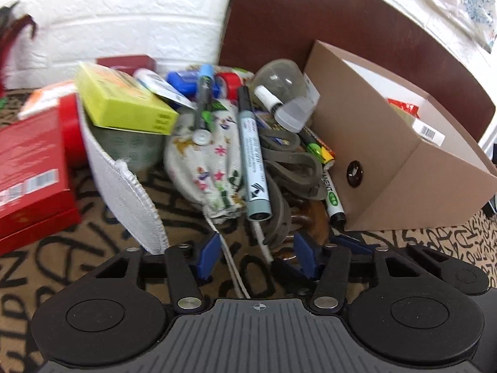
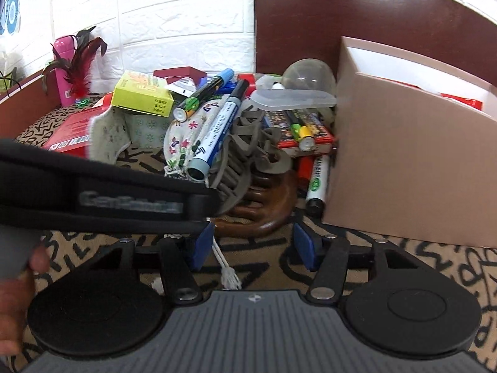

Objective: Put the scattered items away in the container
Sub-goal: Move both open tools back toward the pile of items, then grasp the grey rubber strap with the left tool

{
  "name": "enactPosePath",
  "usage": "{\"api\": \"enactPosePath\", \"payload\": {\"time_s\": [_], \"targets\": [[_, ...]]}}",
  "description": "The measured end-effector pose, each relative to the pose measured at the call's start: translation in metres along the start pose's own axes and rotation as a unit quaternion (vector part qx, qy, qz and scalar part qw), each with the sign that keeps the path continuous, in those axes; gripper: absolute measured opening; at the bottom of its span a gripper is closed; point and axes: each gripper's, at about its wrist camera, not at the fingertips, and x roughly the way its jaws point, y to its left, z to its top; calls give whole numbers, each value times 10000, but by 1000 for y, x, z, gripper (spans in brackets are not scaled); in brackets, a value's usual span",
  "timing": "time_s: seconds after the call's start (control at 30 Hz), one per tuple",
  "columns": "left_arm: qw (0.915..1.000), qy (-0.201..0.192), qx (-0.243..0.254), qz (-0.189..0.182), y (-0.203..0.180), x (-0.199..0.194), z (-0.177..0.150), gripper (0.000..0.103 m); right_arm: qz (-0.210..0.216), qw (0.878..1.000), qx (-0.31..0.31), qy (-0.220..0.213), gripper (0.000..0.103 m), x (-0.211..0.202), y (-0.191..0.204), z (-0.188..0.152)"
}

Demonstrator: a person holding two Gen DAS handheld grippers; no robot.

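A pile of items lies on the patterned table next to a brown cardboard box (image 1: 382,168), which also shows in the right wrist view (image 2: 403,168). On top lies a grey-blue marker (image 1: 253,152) (image 2: 214,130) across a floral drawstring pouch (image 1: 205,161) (image 2: 183,140). Beside them are a grey hair claw (image 1: 289,168) (image 2: 245,155), a dark wooden ring (image 2: 264,205), a green-label marker (image 1: 334,195) (image 2: 316,183) and a yellow-green box (image 1: 124,99) (image 2: 143,93). My left gripper (image 1: 257,255) is open, just short of the pouch's cords. My right gripper (image 2: 253,245) is open before the wooden ring. The left gripper's body (image 2: 102,195) crosses the right view.
A red box (image 1: 31,168) (image 2: 71,130) and a white cloth pad (image 1: 124,183) lie left of the pile. A clear dome (image 1: 279,77) and lid (image 2: 292,98) sit at the back. A dark chair back (image 1: 310,15) and white brick wall stand behind. A pink bottle (image 2: 65,65) stands far left.
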Motion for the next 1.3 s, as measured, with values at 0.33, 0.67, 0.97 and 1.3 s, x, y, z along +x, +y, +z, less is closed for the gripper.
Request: {"api": "enactPosePath", "payload": {"time_s": [0.33, 0.67, 0.97, 1.3], "targets": [[9994, 167, -24, -297, 7, 11, 4, 10, -79, 9999, -13, -63, 65, 15, 1, 4], [9997, 139, -54, -192, 12, -25, -20, 6, -1, 9999, 134, 3, 2, -10, 0, -10], [9988, 74, -429, 237, 41, -72, -57, 24, 29, 9996, 254, 102, 3, -34, -3, -24], [9992, -391, 103, -58, 20, -82, -43, 49, 18, 9998, 189, -64, 24, -47, 9, -21]]}}
